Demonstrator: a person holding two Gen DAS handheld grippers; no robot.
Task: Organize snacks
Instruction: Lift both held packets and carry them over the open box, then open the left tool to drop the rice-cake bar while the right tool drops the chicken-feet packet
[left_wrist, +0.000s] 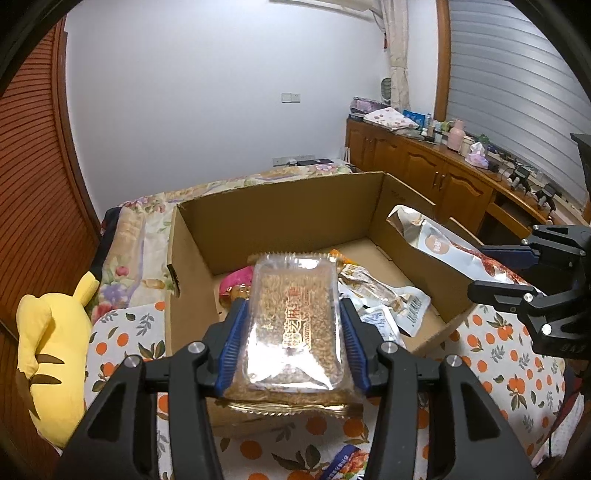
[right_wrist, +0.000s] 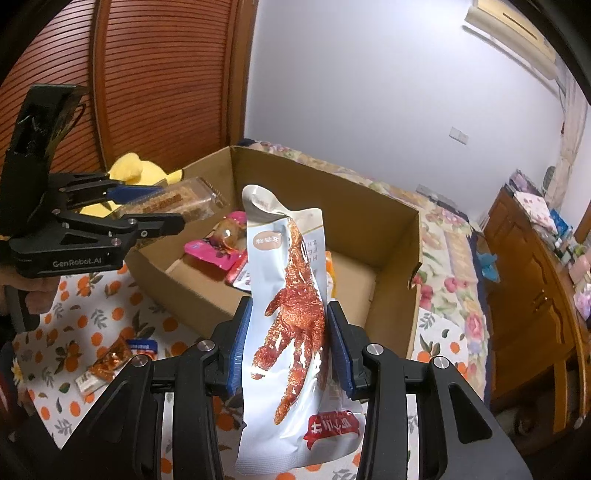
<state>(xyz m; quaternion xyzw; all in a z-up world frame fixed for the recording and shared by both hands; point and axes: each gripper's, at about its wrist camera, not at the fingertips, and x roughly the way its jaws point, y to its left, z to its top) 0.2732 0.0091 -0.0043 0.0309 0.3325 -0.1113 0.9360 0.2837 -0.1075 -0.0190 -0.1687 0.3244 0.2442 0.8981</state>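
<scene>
1. Left gripper clamps the sesame bar pack over the cardboard box near wall; best carried further in before release.
2. Right gripper grips the chicken-feet pouch above the box's near-right edge; should clear the rim, then drop flat.

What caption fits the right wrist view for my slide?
Right gripper holds a chicken-feet snack pouch above the cardboard box.
</scene>
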